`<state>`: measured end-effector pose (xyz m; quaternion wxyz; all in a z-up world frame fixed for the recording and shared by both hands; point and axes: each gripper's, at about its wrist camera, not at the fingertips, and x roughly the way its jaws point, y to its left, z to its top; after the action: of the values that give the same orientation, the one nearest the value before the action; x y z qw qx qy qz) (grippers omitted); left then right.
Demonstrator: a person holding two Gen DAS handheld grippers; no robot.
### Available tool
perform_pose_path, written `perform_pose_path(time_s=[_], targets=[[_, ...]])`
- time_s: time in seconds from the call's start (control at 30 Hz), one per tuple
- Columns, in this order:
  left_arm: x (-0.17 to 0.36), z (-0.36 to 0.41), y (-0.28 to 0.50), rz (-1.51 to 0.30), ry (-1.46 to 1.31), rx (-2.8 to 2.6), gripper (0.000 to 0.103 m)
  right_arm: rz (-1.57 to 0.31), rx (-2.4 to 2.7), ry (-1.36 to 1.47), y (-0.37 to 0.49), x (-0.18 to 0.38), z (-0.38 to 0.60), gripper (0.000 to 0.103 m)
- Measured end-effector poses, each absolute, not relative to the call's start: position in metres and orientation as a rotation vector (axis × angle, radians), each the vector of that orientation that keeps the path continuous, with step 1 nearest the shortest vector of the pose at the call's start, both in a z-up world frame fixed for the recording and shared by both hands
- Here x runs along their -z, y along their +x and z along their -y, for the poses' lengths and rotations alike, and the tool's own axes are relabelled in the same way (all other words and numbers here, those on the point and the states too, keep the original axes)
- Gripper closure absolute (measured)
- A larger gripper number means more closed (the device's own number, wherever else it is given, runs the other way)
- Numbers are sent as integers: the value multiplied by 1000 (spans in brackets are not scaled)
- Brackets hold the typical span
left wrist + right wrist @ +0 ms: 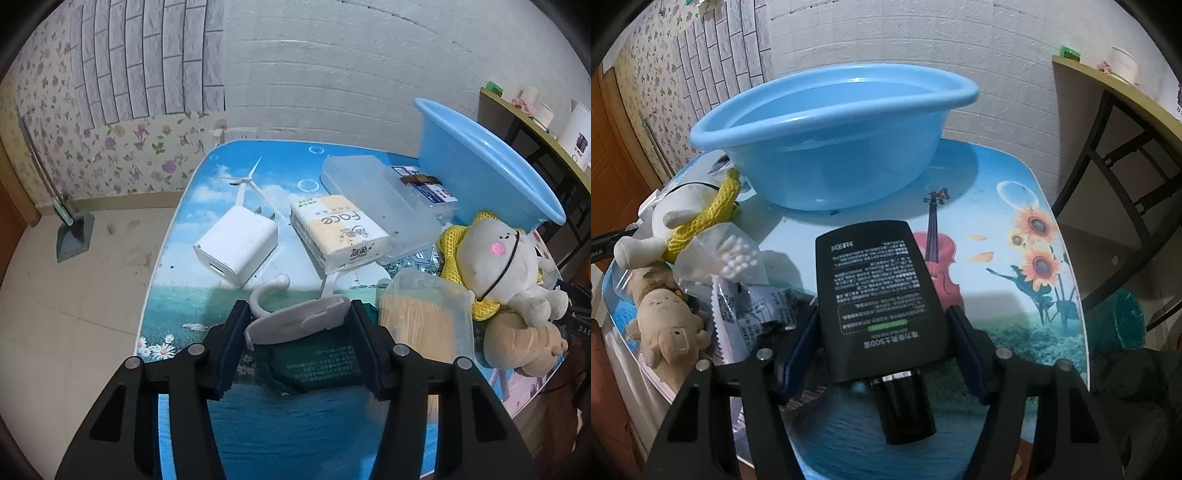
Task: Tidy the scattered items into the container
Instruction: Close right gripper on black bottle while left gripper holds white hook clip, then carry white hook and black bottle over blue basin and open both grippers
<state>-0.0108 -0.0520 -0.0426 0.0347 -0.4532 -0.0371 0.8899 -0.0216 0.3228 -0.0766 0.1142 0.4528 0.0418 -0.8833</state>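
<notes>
**Two tools, two catches, one blue basin**

While the blue basin (827, 136) fills twelve o'clock in the right wrist view, showing nothing inside it, the left wrist view catches only its tilted side at two o'clock. The right tool (882, 325) has its jaws around a flat black bottle (879, 291) whose small print cannot be read apart from "500"; whether the pads press on it I cannot tell. Only this view shows one bag of cotton swabs (733, 254) at nine o'clock. The left tool (295, 319) has its narrow jaws around a white plastic hook (295, 314), pads against its edges. Only that view shows one white charger (236, 245), one tissue pack (338, 232) printed "Face", and one clear lidded box (376, 195). Both views show two plush toys: a white one (506, 266) lying on a tan one (666, 321), all on the picture-printed table (1015, 258).
</notes>
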Motion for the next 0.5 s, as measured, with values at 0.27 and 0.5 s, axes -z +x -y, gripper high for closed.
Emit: perform_pose_path(time_s=[0.27, 0.5], targets=[[35, 55, -9, 137, -1385, -2748, 50, -39, 2588, 1304, -20, 70, -329, 38], [33, 53, -7, 142, -1376, -2745, 50, -13, 2600, 1275, -15, 66, -327, 39]])
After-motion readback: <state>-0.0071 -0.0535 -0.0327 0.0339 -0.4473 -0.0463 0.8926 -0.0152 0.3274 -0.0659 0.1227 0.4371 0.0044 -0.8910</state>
